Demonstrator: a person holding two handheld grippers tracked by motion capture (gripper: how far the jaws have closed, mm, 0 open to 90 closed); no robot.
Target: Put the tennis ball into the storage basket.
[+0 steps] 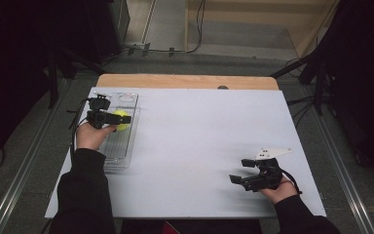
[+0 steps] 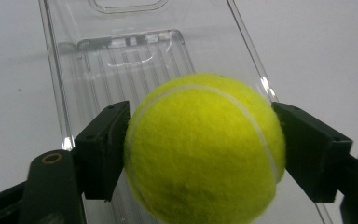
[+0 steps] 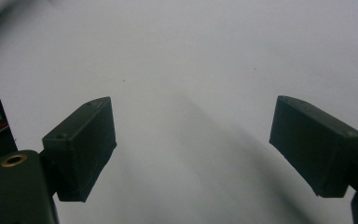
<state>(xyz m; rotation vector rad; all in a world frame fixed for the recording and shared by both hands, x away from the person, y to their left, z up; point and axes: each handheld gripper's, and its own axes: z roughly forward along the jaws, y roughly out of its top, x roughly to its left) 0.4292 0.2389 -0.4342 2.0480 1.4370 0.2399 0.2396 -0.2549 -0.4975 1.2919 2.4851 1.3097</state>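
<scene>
A yellow-green tennis ball (image 2: 205, 149) sits between the two black pads of my left gripper (image 2: 200, 140), and both pads touch its sides. In the high view that gripper (image 1: 114, 118) holds the ball (image 1: 122, 118) over the far half of a clear plastic tray (image 1: 121, 146) at the table's left. The tray's ribbed floor (image 2: 121, 60) lies just beneath the ball. My right gripper (image 1: 239, 170) rests near the front right of the table, jaws wide apart. Only white table surface lies between its jaws (image 3: 193, 140).
A white sheet (image 1: 199, 126) covers the table, with a wooden strip (image 1: 185, 81) along the far edge. Dark stands and cables (image 1: 316, 73) surround the table on the floor. A broad stretch of bare sheet separates the two hands.
</scene>
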